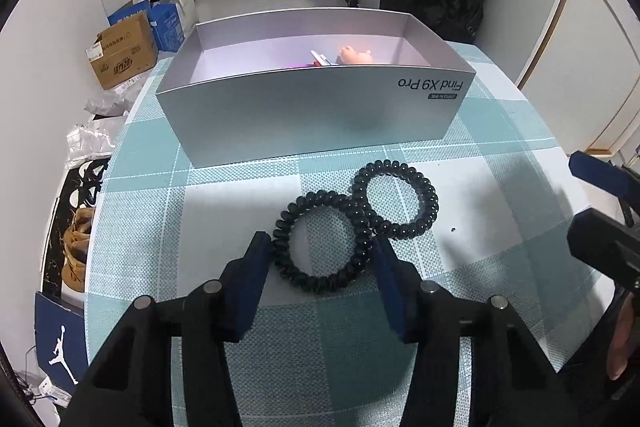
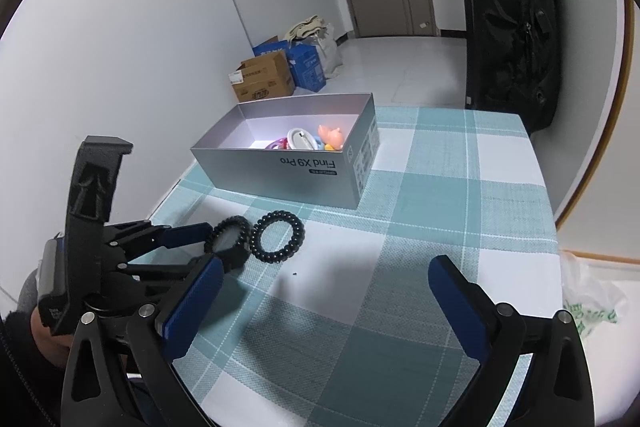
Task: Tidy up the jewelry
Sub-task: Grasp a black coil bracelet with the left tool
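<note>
Two black coil hair ties lie touching on the checked tablecloth. The nearer tie (image 1: 320, 285) (image 2: 230, 223) sits between the blue pads of my left gripper (image 1: 320, 241) (image 2: 218, 245), which touch it on both sides. The second tie (image 1: 430, 203) (image 2: 300, 231) lies free just to its right. Behind them stands an open silver box (image 1: 312, 115) (image 2: 304, 179) holding a pink toy figure (image 2: 332, 137), a white round piece and other coloured bits. My right gripper (image 2: 326, 267) (image 1: 588, 195) hovers open and empty over the cloth, to the right of the ties.
The table (image 2: 440, 227) ends close behind the box and at the left. On the floor are cardboard boxes (image 2: 264, 81), shoes (image 1: 78, 247) and a blue bag. A black backpack (image 2: 516, 27) hangs at the back right. A plastic bag (image 2: 588, 299) lies off the table's right edge.
</note>
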Motion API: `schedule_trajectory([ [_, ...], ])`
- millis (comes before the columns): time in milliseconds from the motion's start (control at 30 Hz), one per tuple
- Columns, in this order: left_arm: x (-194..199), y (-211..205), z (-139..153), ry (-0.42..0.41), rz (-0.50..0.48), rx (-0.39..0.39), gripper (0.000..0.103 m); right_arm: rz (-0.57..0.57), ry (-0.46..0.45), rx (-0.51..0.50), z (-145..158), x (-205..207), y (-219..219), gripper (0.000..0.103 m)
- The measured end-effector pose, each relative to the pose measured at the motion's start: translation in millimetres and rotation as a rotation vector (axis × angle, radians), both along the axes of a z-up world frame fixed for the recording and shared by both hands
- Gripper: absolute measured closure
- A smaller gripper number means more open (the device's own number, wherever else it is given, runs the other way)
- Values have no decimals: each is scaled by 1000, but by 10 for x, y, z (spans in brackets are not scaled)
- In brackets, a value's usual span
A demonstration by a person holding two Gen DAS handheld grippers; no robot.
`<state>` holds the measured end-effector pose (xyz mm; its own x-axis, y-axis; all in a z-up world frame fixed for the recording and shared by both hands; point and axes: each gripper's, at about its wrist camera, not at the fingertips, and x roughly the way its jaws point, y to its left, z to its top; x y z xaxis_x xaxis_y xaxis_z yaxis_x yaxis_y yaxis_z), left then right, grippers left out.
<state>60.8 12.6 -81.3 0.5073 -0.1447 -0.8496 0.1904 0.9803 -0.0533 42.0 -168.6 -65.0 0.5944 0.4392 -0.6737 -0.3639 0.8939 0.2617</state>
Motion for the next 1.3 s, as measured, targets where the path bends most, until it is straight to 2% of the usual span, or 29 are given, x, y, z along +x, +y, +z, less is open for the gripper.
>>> schedule_trajectory([
  [67,3,1,5,3,-2,-5,63,-4,5,-3,-10,10,-1,0],
  [267,35,65,19,24,6,-63,64,-13,18,-6,-49,23,-11,0],
  [467,-5,126,22,30,-9,-90,64,-10,41,25,-73,46,-30,0],
  [633,-6,291,65,47,34,-152,64,-22,67,29,-116,91,-11,0],
  [800,-59,479,237,5,80,-239,64,-1,78,10,-150,127,92,0],
  [967,-93,596,394,-51,115,-284,64,29,89,-17,-194,214,262,1],
  [1133,-138,669,476,-93,125,-290,64,60,93,-52,-243,289,449,8],
  [1300,-138,739,495,-110,125,-298,64,86,96,-122,-323,361,615,28],
])
